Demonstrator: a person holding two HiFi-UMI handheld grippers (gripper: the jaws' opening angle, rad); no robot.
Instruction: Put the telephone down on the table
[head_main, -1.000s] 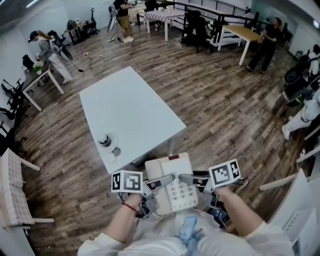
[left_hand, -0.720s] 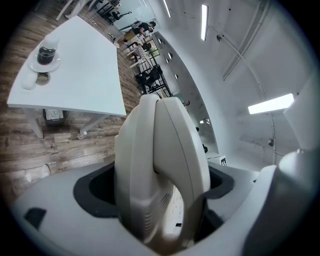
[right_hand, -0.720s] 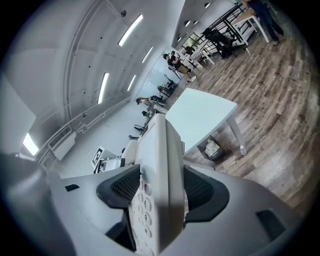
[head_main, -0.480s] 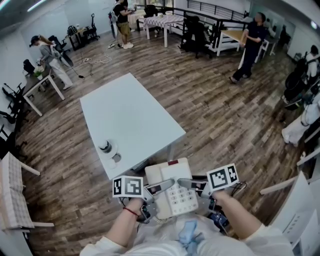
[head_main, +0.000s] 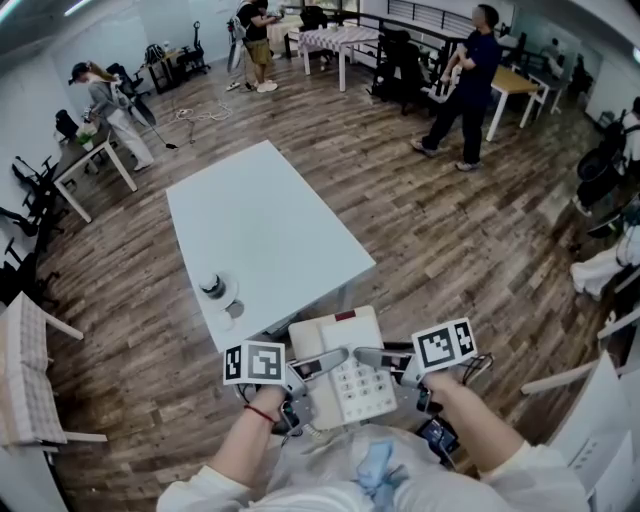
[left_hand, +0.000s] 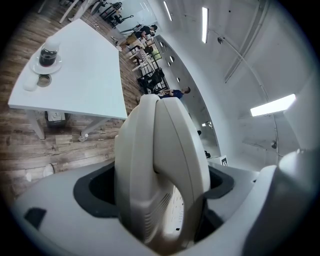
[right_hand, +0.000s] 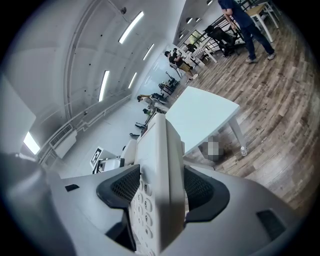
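A cream desk telephone (head_main: 345, 372) with handset and keypad hangs in the air close to my body, short of the near corner of the white table (head_main: 265, 235). My left gripper (head_main: 300, 372) is shut on its handset side (left_hand: 160, 170). My right gripper (head_main: 385, 362) is shut on its keypad side (right_hand: 157, 185). Both jaws press flat on the telephone's edges. The table (left_hand: 85, 75) lies ahead and to the left in the left gripper view.
A glass cup on a saucer (head_main: 212, 286) and a small lid (head_main: 233, 309) sit near the table's near left edge. Wooden floor surrounds the table. A person in dark clothes (head_main: 468, 80) walks at the far right. Other people and desks stand far back.
The telephone and both grippers have stayed almost where they were. The person in dark clothes has walked leftward across the far room.
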